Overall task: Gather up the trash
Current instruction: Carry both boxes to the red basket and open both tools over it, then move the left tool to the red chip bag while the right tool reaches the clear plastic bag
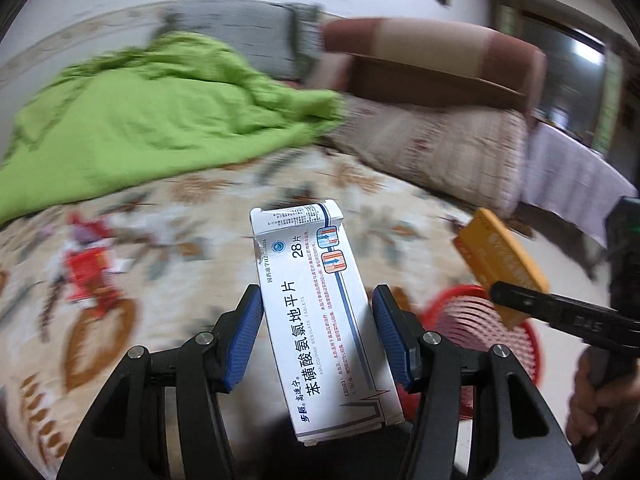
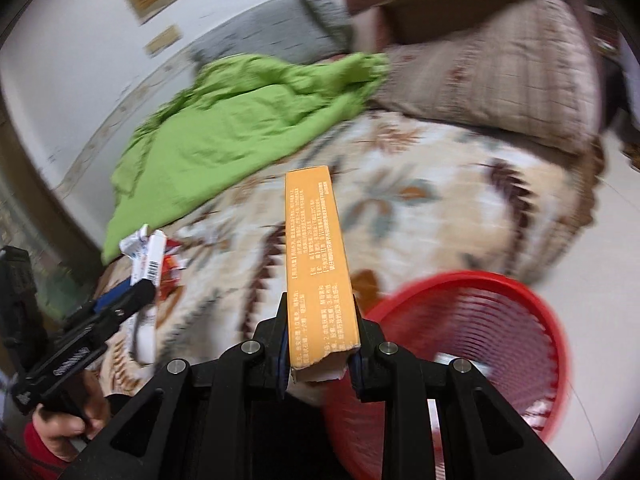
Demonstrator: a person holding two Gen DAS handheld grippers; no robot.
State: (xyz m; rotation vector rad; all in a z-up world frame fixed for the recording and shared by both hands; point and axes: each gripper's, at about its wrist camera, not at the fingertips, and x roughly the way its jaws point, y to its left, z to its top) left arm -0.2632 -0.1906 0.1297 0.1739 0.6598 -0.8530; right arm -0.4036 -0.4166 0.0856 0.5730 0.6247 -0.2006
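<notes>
My left gripper (image 1: 318, 300) is shut on a white medicine box (image 1: 320, 300) with blue print, held above the patterned bedspread. My right gripper (image 2: 322, 312) is shut on a long orange box (image 2: 318, 256); it also shows in the left wrist view (image 1: 500, 264), above the red basket. A red slatted plastic basket (image 2: 520, 344) stands at the bed's edge, below and right of the orange box; it shows behind my left gripper too (image 1: 472, 312). Red and white wrappers (image 1: 90, 272) lie on the bedspread to the left.
A crumpled green blanket (image 1: 152, 112) covers the far left of the bed (image 1: 224, 216). A patterned pillow (image 1: 440, 148) and a brown bolster (image 1: 432, 64) lie at the back right. A wall runs behind. Pale floor (image 2: 600, 248) shows to the right.
</notes>
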